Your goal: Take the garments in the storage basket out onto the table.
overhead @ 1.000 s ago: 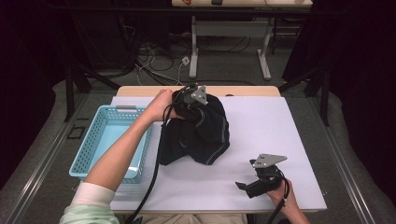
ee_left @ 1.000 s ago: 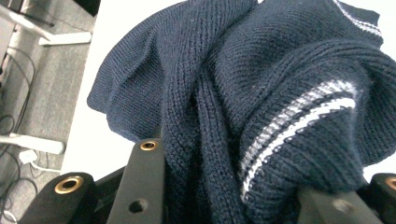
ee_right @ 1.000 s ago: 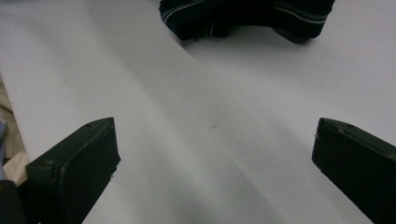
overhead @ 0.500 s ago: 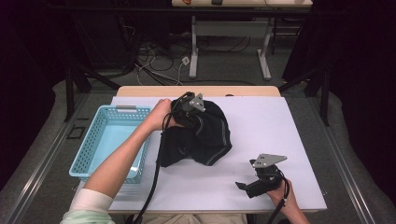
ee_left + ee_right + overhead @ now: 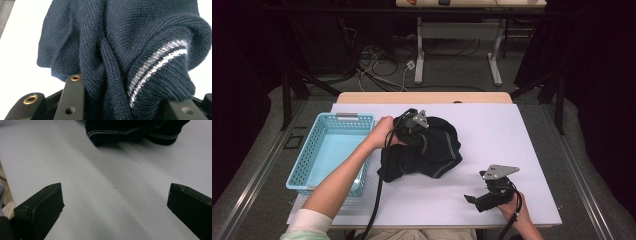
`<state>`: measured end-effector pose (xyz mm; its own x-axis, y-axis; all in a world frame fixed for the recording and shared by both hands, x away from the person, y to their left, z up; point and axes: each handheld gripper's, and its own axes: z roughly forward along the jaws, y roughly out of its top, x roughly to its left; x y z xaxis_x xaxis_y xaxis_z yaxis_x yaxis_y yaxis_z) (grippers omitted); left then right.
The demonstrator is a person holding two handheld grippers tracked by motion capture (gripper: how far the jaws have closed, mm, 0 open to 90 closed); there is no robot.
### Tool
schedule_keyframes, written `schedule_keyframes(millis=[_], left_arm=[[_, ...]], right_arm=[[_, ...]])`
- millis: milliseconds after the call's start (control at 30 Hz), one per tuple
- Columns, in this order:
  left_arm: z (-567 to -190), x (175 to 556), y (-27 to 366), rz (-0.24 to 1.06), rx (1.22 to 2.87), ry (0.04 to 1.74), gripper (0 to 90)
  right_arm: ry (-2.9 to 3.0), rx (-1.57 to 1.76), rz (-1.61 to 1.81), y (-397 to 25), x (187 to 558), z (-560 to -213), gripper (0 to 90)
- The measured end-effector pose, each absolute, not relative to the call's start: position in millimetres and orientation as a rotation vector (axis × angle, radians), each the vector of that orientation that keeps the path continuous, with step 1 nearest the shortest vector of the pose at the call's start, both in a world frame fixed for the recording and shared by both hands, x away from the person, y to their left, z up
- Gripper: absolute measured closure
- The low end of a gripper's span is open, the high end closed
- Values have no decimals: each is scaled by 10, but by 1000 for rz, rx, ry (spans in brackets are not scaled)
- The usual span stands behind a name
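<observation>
At table centre, left gripper (image 5: pixel 412 131) clamps the navy sweater (image 5: pixel 432 147); near right, right gripper (image 5: pixel 477 199) rests, jaws apart.

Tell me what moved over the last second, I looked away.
The left gripper, shut on the navy sweater, dragged it a little left toward the blue basket, bunching the fabric. The right gripper stayed open near the table's front edge, apart from the sweater.

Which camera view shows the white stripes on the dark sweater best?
The left gripper view: the stripes run large and sharp across a knit fold of the sweater. The right gripper view shows them thin along a far hem. The high view shows only a faint pale line.
</observation>
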<state>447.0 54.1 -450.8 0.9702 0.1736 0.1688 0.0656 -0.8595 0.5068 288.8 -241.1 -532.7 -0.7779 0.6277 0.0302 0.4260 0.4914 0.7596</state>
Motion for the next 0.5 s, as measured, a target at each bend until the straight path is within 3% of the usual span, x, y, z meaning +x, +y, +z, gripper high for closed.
schedule_keyframes(millis=[500], left_arm=[[-4807,4443,591,215,2602,243,582]], right_arm=[[2491,894,1150,-2410,2895,-5333,1]])
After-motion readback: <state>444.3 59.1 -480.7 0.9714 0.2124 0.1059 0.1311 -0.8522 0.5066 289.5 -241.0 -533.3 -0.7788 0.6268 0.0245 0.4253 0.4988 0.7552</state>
